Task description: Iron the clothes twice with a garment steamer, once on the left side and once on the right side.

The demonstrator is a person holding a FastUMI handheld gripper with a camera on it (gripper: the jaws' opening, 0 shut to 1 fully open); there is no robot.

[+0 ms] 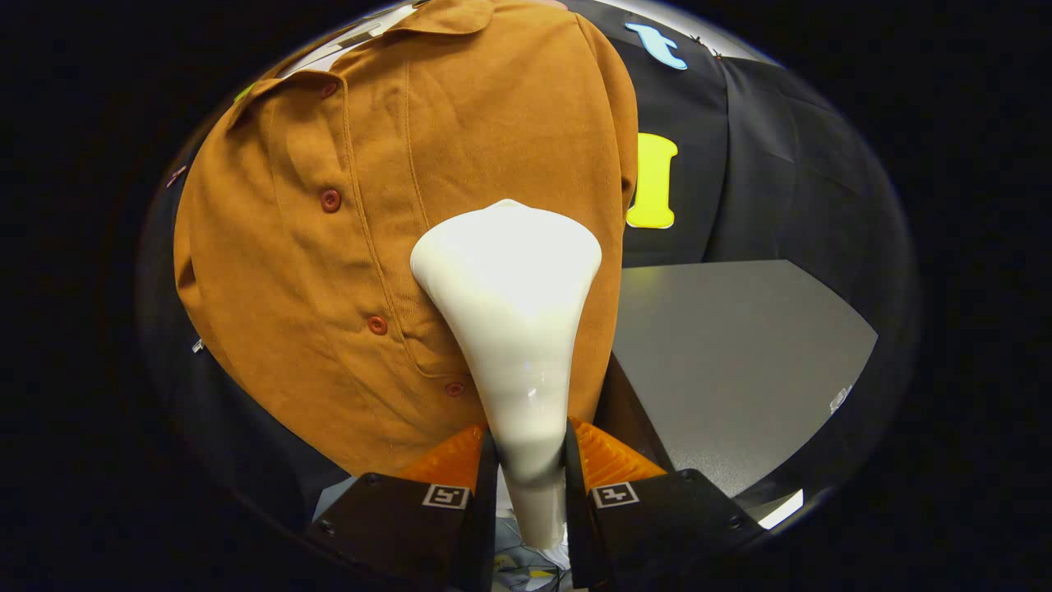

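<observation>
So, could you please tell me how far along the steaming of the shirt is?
Done: the gripper is shut on the steamer. In hand: its head sits against the hanging brown shirt, beside the button placket. How many passes are finished cannot be told from here.

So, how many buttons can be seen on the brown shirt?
4, down the shirt front: near the collar, mid-chest, lower, and beside the steamer held between the gripper fingers. More may be hidden.

A: What can be counted here?
B: 1 brown shirt [345, 247] bearing 5 red buttons [330, 200], 1 white garment steamer [514, 329], 1 grey table [740, 345].
A: And the gripper [530, 460]?
B: 1, with 2 fingers [460, 456] clamping the steamer's neck.
</observation>
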